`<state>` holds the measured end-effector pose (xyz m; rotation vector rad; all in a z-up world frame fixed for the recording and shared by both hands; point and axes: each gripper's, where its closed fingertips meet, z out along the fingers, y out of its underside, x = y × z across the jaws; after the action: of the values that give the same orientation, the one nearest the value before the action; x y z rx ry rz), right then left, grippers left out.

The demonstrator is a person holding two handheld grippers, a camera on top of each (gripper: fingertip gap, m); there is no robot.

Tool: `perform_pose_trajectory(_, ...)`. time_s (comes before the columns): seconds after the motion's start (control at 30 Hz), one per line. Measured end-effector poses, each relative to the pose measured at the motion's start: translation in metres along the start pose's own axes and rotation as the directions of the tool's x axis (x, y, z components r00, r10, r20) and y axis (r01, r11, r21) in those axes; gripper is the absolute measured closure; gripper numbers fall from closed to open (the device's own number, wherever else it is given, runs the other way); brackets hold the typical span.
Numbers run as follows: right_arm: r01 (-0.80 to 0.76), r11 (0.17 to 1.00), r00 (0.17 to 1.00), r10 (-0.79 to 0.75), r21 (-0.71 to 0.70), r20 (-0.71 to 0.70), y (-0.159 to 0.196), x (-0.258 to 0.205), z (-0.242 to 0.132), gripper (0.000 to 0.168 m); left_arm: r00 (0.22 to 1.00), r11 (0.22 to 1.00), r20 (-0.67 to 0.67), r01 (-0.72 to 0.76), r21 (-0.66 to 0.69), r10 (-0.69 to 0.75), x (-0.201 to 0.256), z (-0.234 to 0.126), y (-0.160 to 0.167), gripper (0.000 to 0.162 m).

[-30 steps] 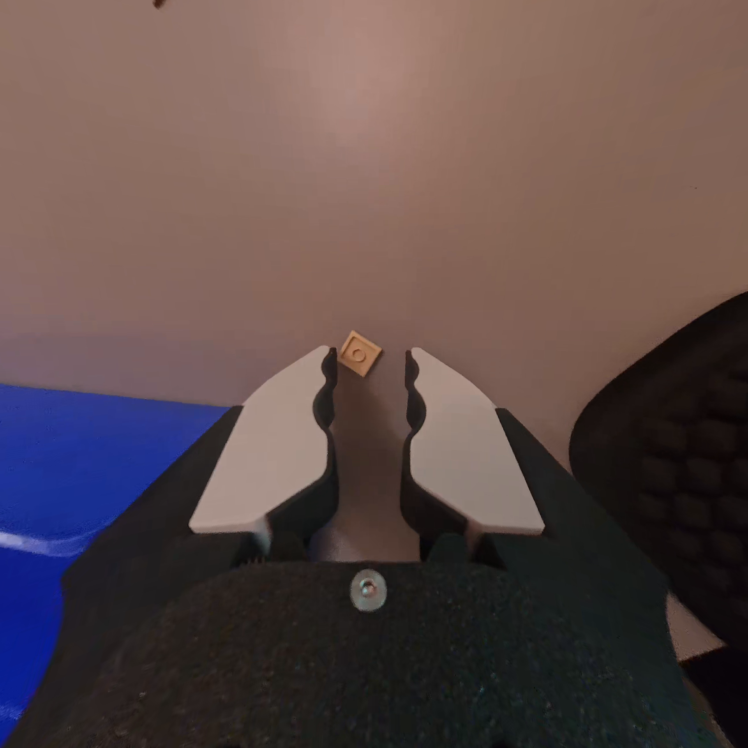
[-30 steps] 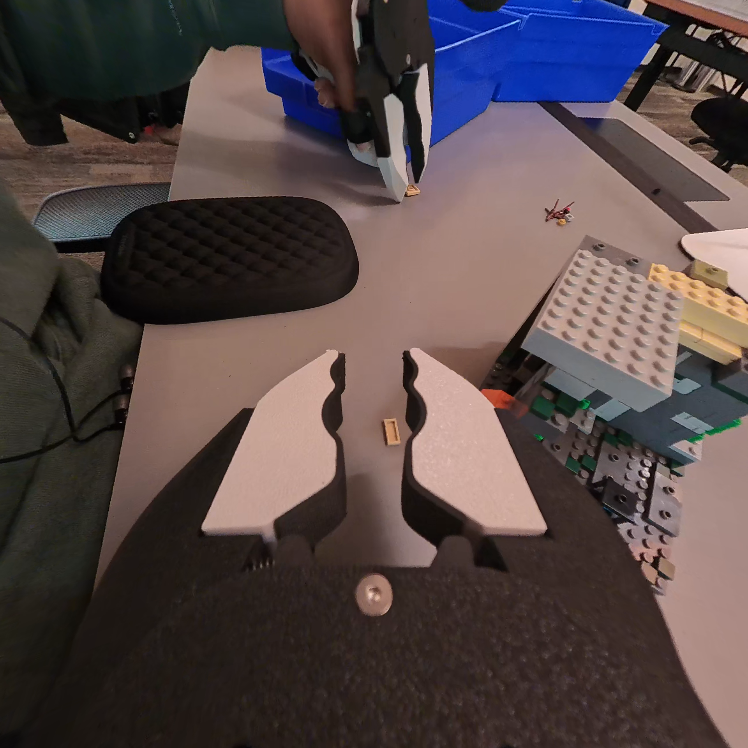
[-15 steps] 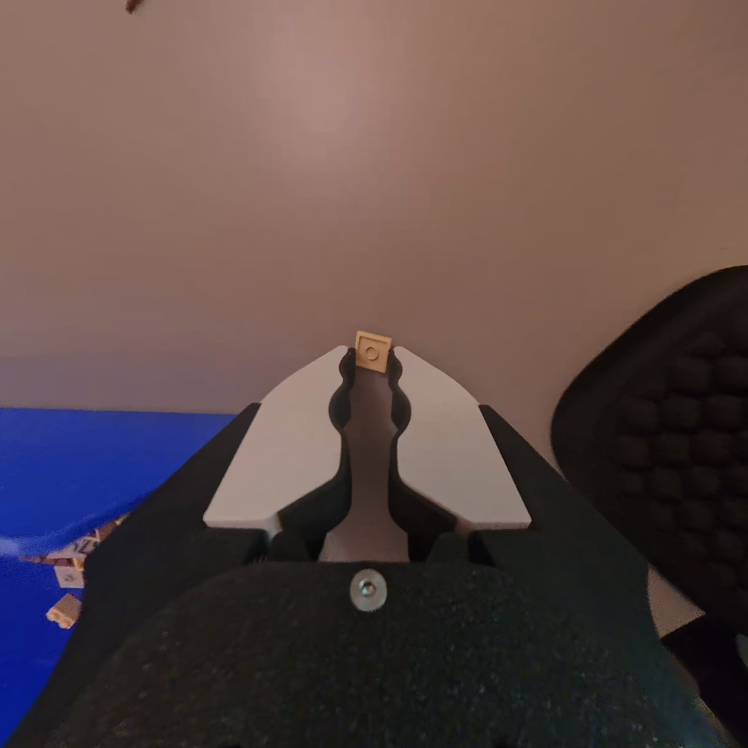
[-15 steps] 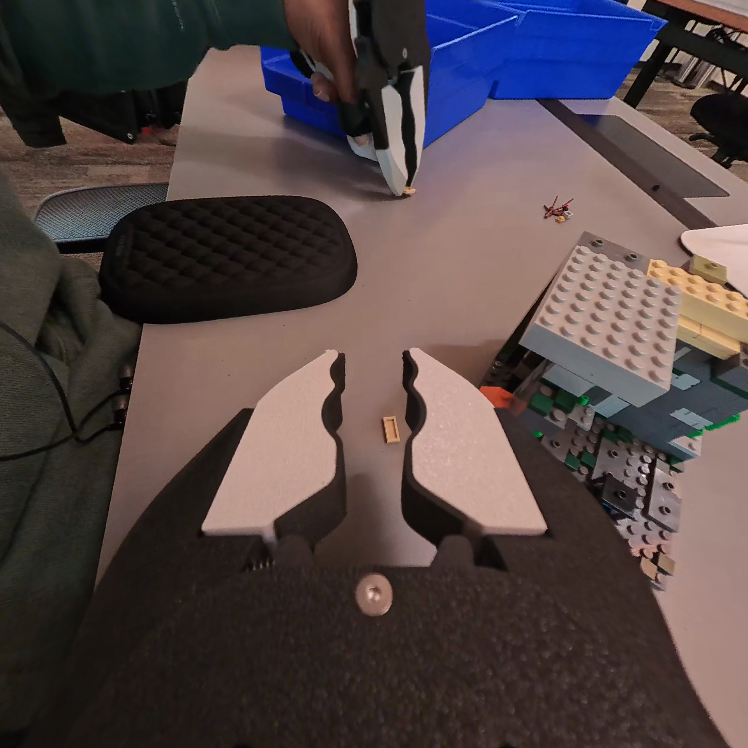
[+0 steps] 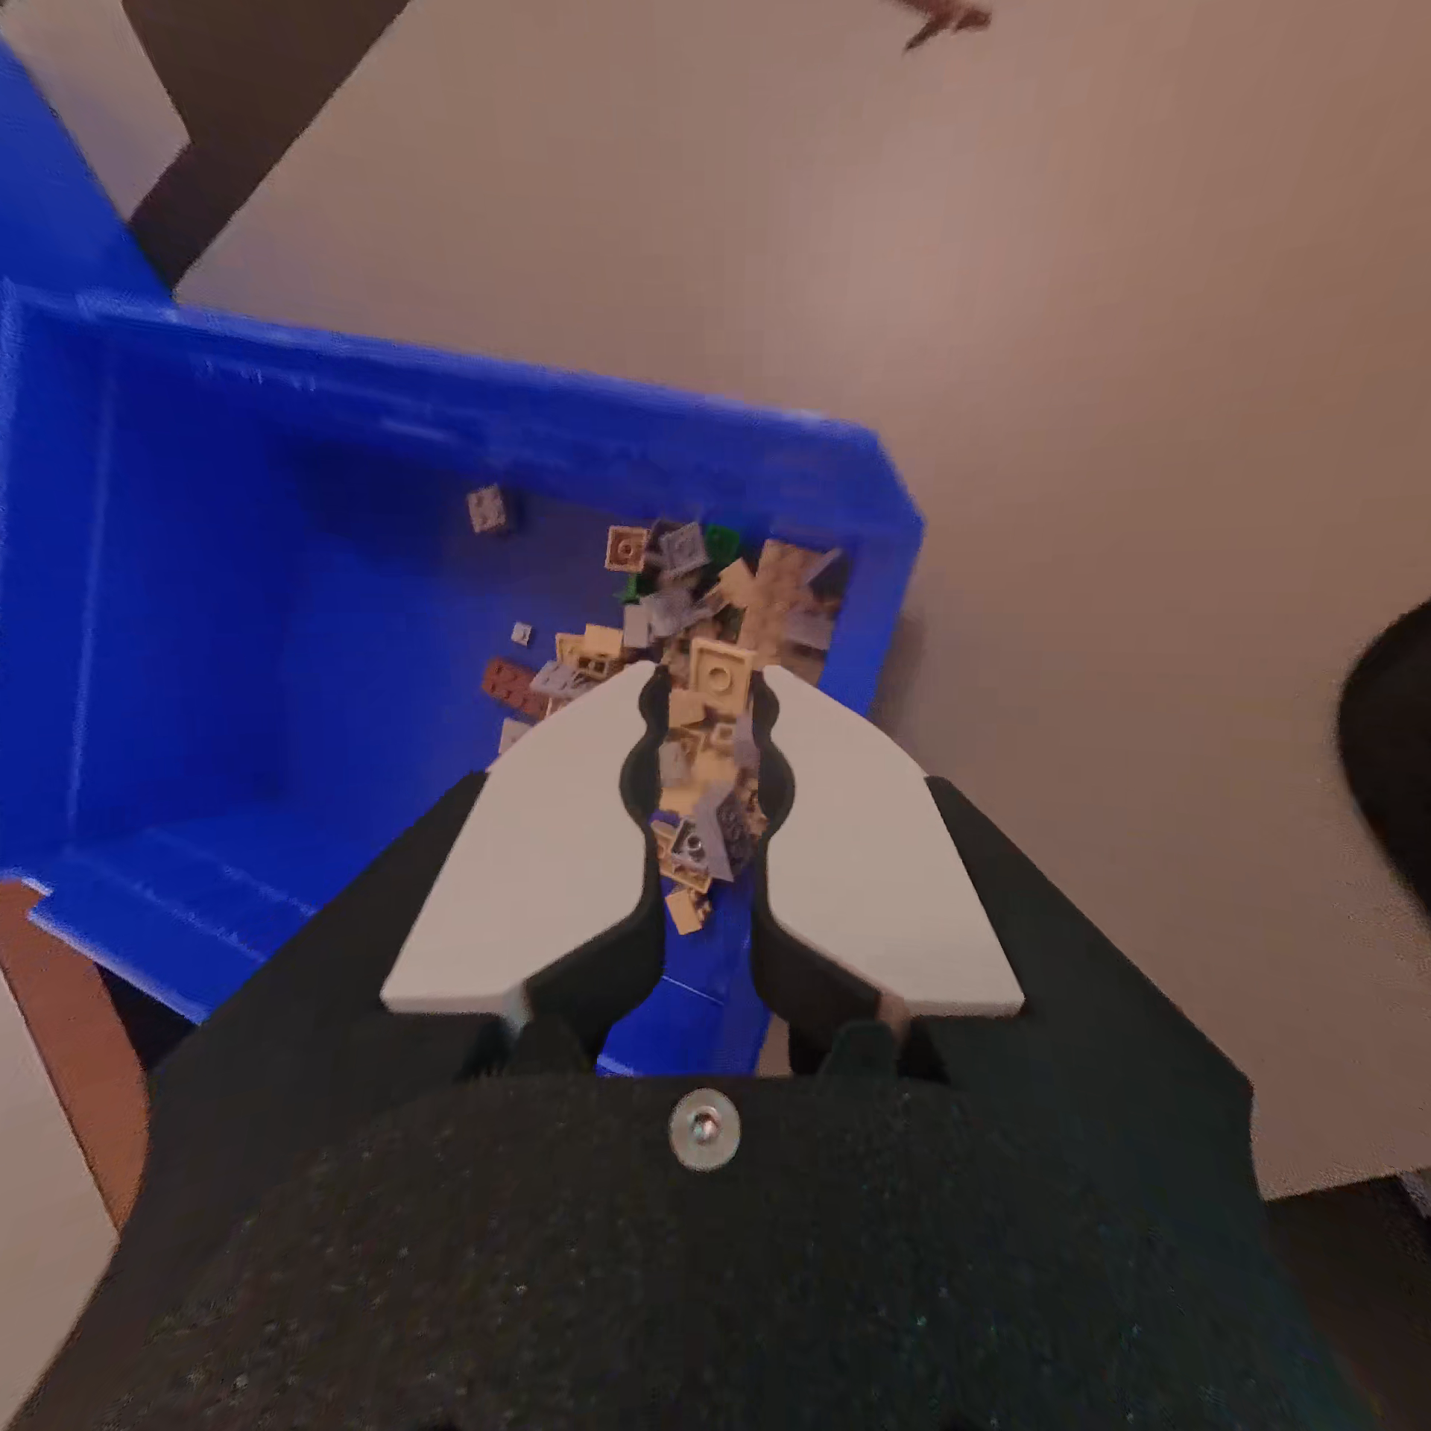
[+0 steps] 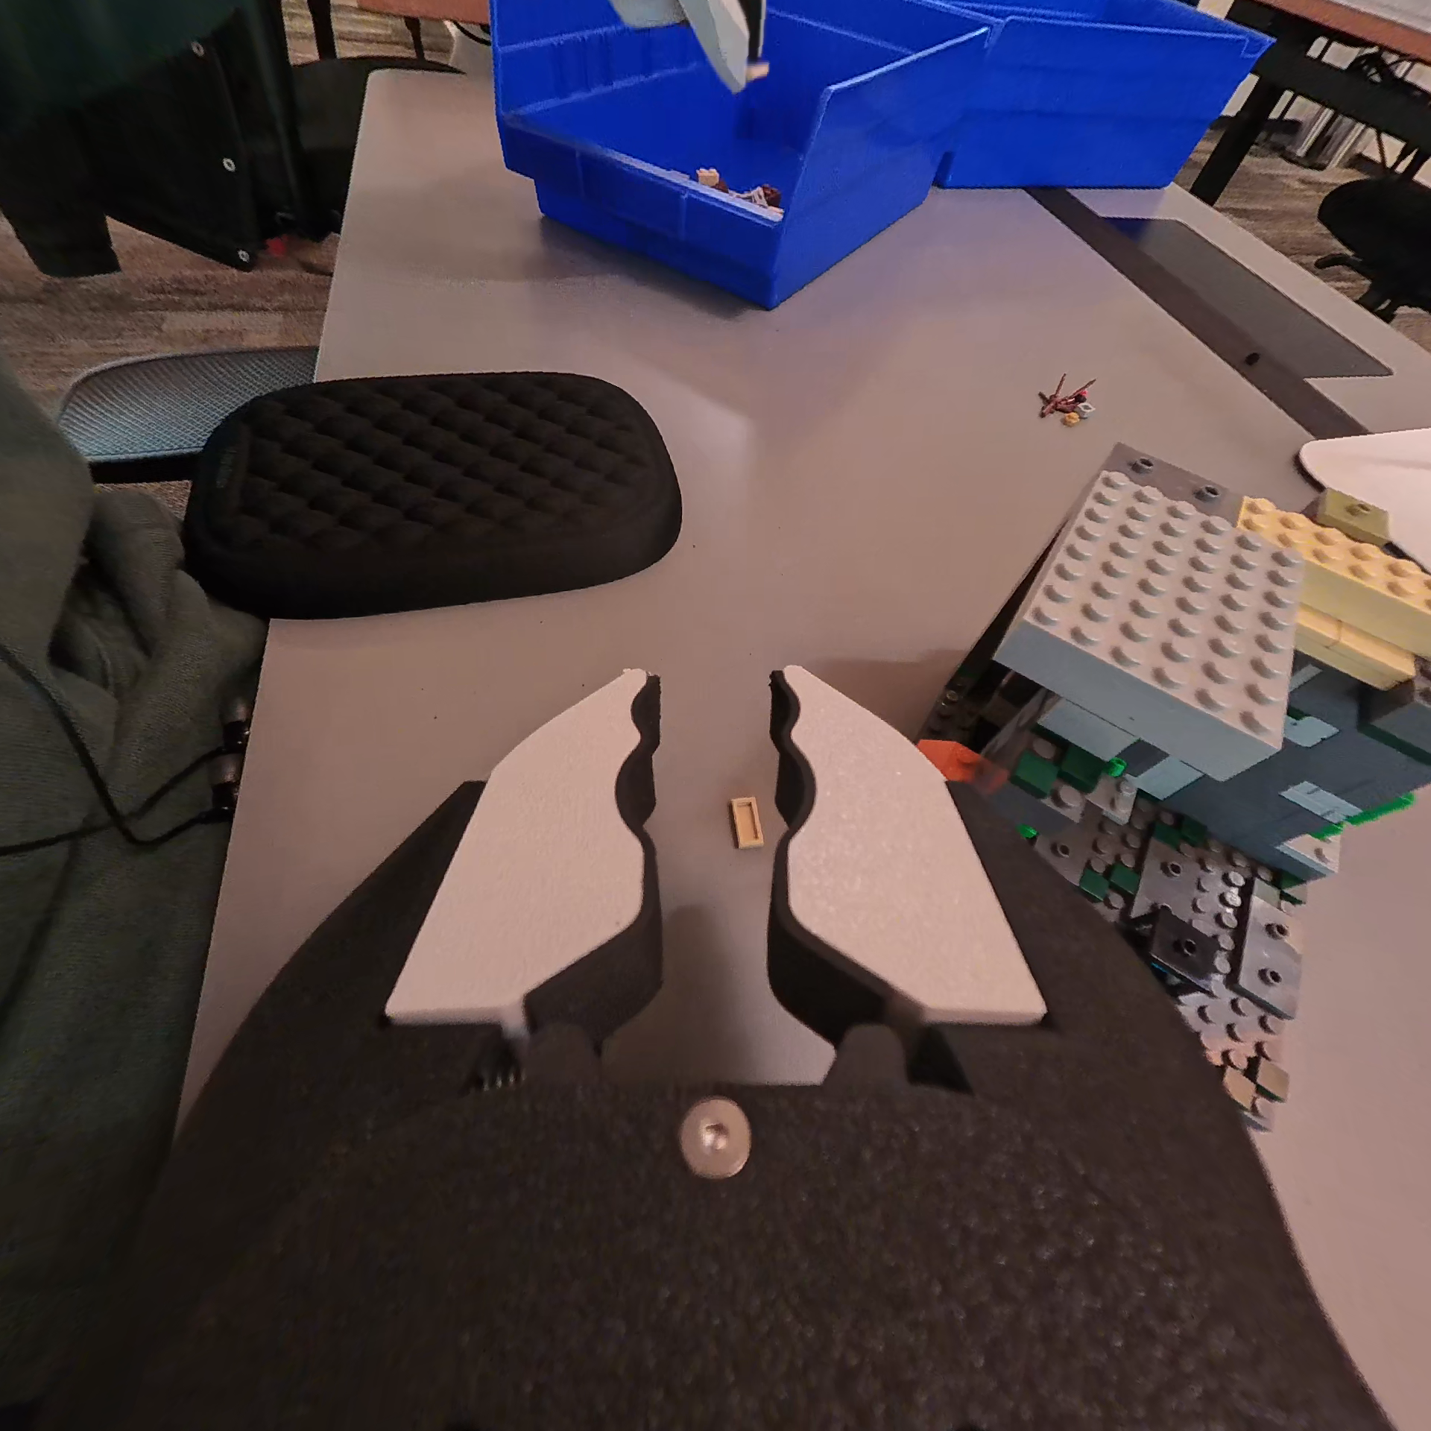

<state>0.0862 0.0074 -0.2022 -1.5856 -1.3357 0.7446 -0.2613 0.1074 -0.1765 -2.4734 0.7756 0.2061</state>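
Left of centre in the left wrist view, the left gripper point(image 5: 716, 681) pinches a tan plate point(image 5: 722, 675) above the blue bin point(image 5: 310, 403). The right gripper point(image 6: 714, 685) gapes wide; a tan tile point(image 6: 747, 825) lies on the table point(image 6: 852, 434) between its fingers.

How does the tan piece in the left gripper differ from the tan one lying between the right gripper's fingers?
The tan square plate is pinched in the left gripper above the blue bin; the tan narrow tile lies loose on the table, untouched by the open right gripper. Both are small and tan.
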Motion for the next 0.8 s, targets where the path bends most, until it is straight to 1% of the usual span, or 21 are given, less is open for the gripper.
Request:
perform_pose_trajectory(0.1,-0.01,1.0,1.0,0.01,0.008,-0.004,-0.001,0.001,-0.001,0.141,1.0,0.999,0.006,0.023,-0.031,-0.023,-0.008,0.014,0.014,0.129)
perform_pose_trajectory(0.2,-0.023,1.0,1.0,0.024,0.017,-0.007,-0.002,0.003,-0.002,0.141,1.0,0.999,-0.014,0.024,-0.034,-0.024,-0.005,0.021,0.019,0.123)
perform_pose_trajectory(0.3,-0.026,1.0,1.0,0.026,0.017,-0.009,-0.001,0.004,-0.002,0.141,1.0,0.999,0.002,0.017,-0.029,-0.017,-0.007,0.02,0.02,0.122)
perform_pose_trajectory(0.43,-0.022,1.0,1.0,0.022,0.018,-0.01,-0.002,0.003,-0.002,0.141,1.0,1.0,0.011,0.016,0.027,-0.016,-0.004,0.01,0.011,0.124)
perform_pose_trajectory(0.53,-0.009,0.999,1.0,0.009,0.052,-0.006,-0.007,0.002,-0.004,0.141,1.0,0.993,0.011,-0.002,0.122,0.001,0.007,-0.001,-0.007,0.13)
perform_pose_trajectory(0.63,0.001,0.994,1.0,-0.001,0.11,-0.002,-0.017,0.0,-0.008,0.141,0.999,0.962,-0.009,-0.029,0.27,0.032,0.027,-0.013,-0.034,0.139)
perform_pose_trajectory(0.7,-0.004,0.988,1.0,0.006,0.155,-0.013,-0.024,0.002,-0.012,0.141,0.998,0.922,-0.012,-0.056,0.382,0.066,0.044,-0.021,-0.054,0.148)
perform_pose_trajectory(0.8,-0.042,0.966,0.998,0.054,0.255,-0.041,-0.037,0.01,-0.023,0.137,0.995,0.831,-0.047,-0.051,0.554,0.092,0.076,-0.032,-0.088,0.16)
